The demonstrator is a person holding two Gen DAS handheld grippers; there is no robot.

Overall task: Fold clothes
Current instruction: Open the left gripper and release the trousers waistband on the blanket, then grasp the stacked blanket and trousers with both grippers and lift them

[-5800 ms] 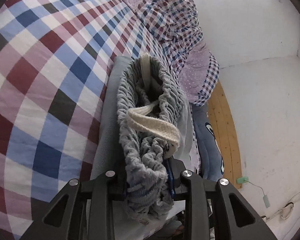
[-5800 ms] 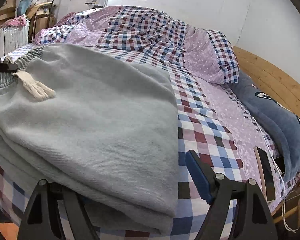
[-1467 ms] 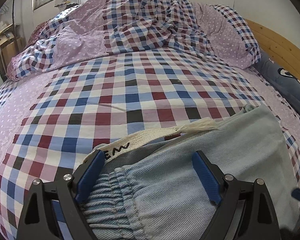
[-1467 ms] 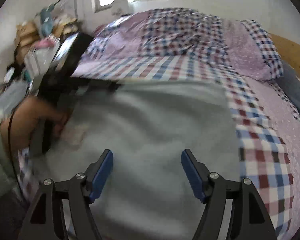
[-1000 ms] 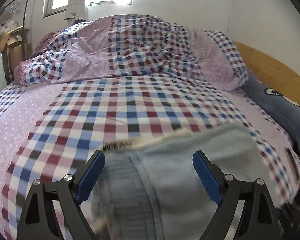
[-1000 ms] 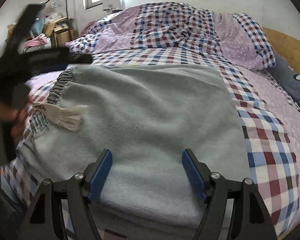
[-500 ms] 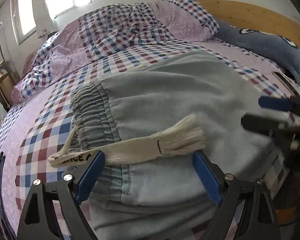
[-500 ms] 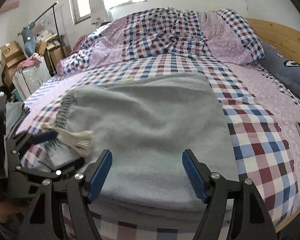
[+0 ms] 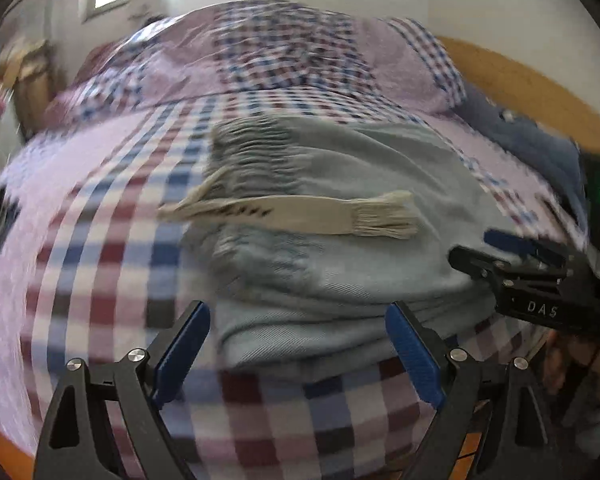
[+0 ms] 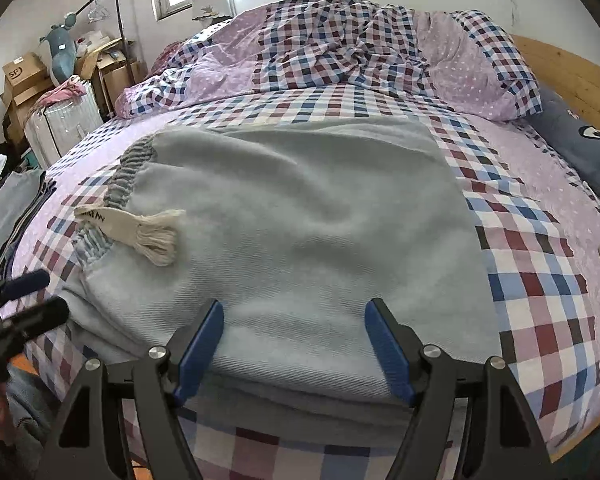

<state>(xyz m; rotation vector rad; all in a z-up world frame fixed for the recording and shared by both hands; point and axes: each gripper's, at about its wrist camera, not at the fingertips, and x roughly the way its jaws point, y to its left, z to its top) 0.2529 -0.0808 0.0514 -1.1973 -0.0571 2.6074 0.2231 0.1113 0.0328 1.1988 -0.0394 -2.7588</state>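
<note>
Light grey-blue trousers (image 10: 300, 220) lie folded flat on the checked bed sheet (image 10: 532, 280), with the elastic waistband (image 10: 128, 172) to the left and a cream drawstring (image 10: 140, 228) lying across it. My right gripper (image 10: 295, 308) is open over the garment's near edge, touching nothing. In the blurred left wrist view the same trousers (image 9: 360, 200) and drawstring (image 9: 300, 212) show. My left gripper (image 9: 296, 312) stands open and empty just in front of the trousers' near edge. Each gripper shows in the other's view: the right gripper (image 9: 512, 256) and the left gripper (image 10: 24, 300).
A rumpled checked duvet (image 10: 340, 40) and pillow (image 10: 484, 68) fill the far end of the bed. A dark blue cushion (image 10: 580, 148) lies by the wooden headboard (image 10: 572, 76). Folded clothes (image 10: 8, 208), a suitcase (image 10: 64, 120) and boxes (image 10: 24, 76) stand to the left.
My left gripper has drawn back off the waistband and drawstring and now looks at the folded trousers from their near edge. The right gripper has stayed put. Both stay open.
</note>
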